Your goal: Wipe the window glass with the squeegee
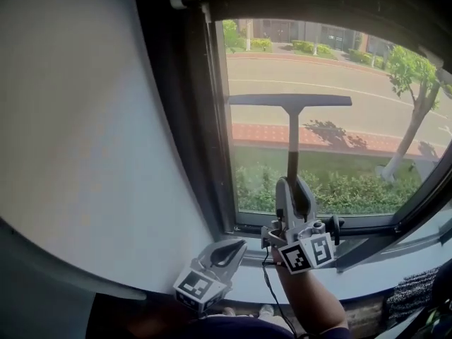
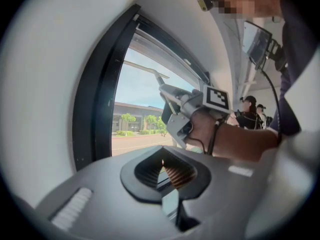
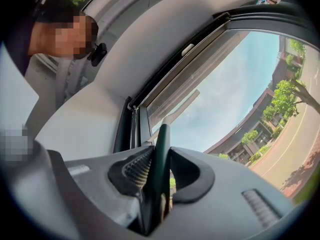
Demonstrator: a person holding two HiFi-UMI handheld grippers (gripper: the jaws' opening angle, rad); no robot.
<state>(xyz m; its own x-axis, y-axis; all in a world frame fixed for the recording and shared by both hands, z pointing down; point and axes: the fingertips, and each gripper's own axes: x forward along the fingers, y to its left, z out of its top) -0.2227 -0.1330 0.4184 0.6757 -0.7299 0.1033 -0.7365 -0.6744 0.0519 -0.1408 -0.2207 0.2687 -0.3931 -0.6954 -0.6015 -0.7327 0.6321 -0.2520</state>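
one large dark-framed window glass (image 1: 353, 62) fills the view. before it stands a dark t-shaped squeegee (image 1: 292, 126), blade up and level, its handle clamped between the right gripper (image 1: 294, 186) jaws. the left gripper (image 1: 236, 246), jaws together and empty, hangs low near the pale sill (image 1: 367, 270).

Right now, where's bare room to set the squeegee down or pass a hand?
Free: the pale window sill right of the right gripper, past the dark slanted bar; also along the glass pane either side of the dark T-shaped squeegee handle, below its blade. Crowded: the sill's left end, where the left gripper and right forearm sit.
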